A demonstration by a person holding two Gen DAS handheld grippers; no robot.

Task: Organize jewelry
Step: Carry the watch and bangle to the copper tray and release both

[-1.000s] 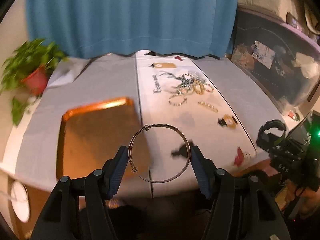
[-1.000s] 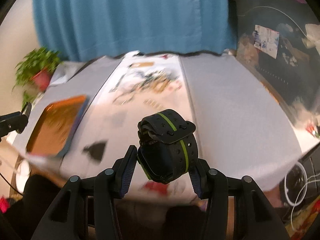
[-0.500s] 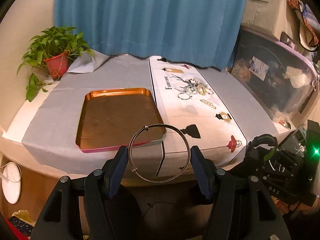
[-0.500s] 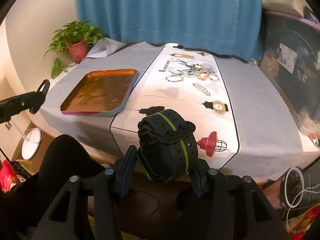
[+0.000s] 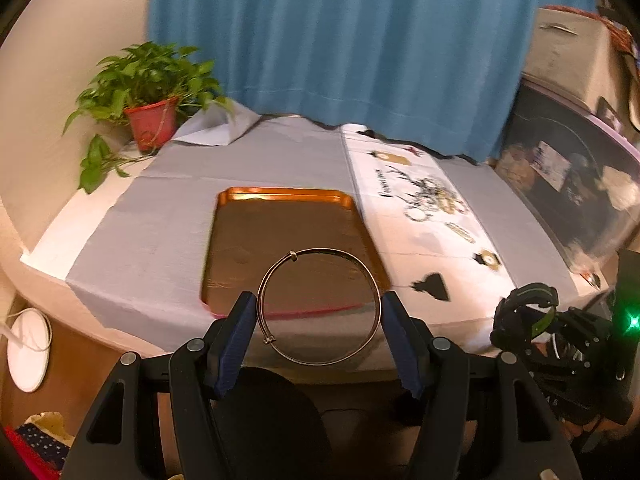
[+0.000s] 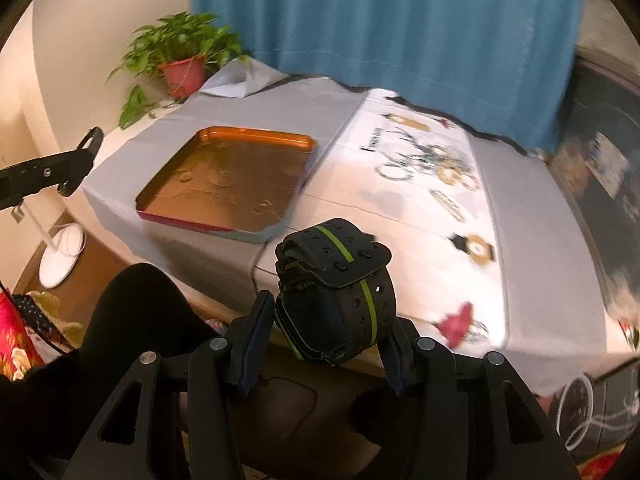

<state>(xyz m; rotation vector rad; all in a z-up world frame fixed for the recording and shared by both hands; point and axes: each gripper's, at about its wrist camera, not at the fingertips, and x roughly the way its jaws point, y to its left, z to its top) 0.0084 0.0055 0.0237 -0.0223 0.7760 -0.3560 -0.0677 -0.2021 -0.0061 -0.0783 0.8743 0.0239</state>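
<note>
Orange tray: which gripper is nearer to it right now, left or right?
Left. The left gripper, holding the wire bangle, sits just off the orange tray's near edge. The right gripper, holding the black watch, is further off, past its near right corner.

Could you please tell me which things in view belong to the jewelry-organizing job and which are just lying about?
Job: bangle in left gripper; watch in right gripper; orange tray; jewelry pile.

Lying about: potted plant; blue curtain; white round base.
</note>
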